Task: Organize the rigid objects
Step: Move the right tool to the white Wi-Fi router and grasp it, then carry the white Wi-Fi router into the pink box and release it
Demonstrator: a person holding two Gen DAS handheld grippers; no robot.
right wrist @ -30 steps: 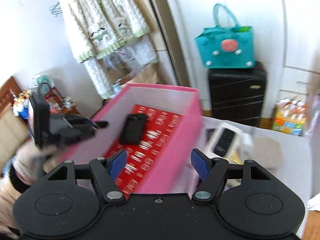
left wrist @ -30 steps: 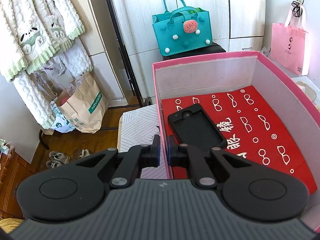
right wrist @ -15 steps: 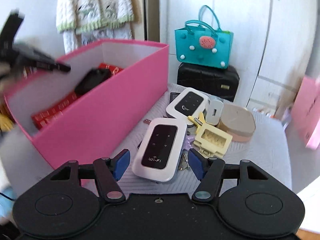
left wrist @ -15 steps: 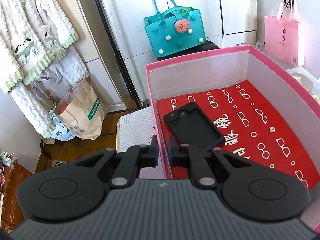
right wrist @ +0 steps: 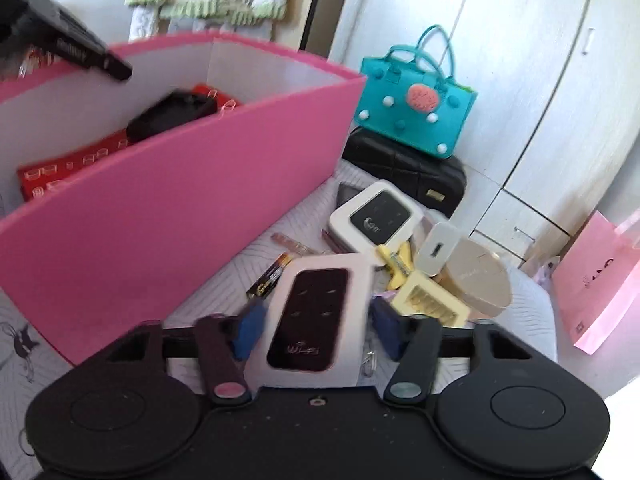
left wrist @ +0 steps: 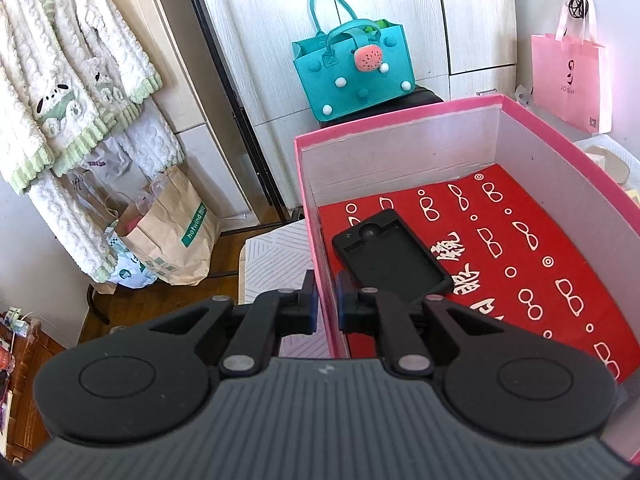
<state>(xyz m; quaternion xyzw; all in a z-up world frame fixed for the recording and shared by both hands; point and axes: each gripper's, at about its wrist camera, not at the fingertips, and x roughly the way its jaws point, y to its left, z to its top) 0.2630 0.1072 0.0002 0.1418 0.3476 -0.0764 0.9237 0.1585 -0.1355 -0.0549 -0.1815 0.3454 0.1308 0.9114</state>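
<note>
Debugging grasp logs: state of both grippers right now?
Left gripper: shut on the pink box wall.
Right gripper: open, fingers either side of the white Wi-Fi router, not yet clamped.

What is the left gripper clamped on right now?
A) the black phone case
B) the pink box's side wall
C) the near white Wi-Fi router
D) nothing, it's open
B: in the left wrist view the left gripper has one finger outside and one inside the pink box, pinching its wall; the black phone case lies loose on the red liner.
</note>
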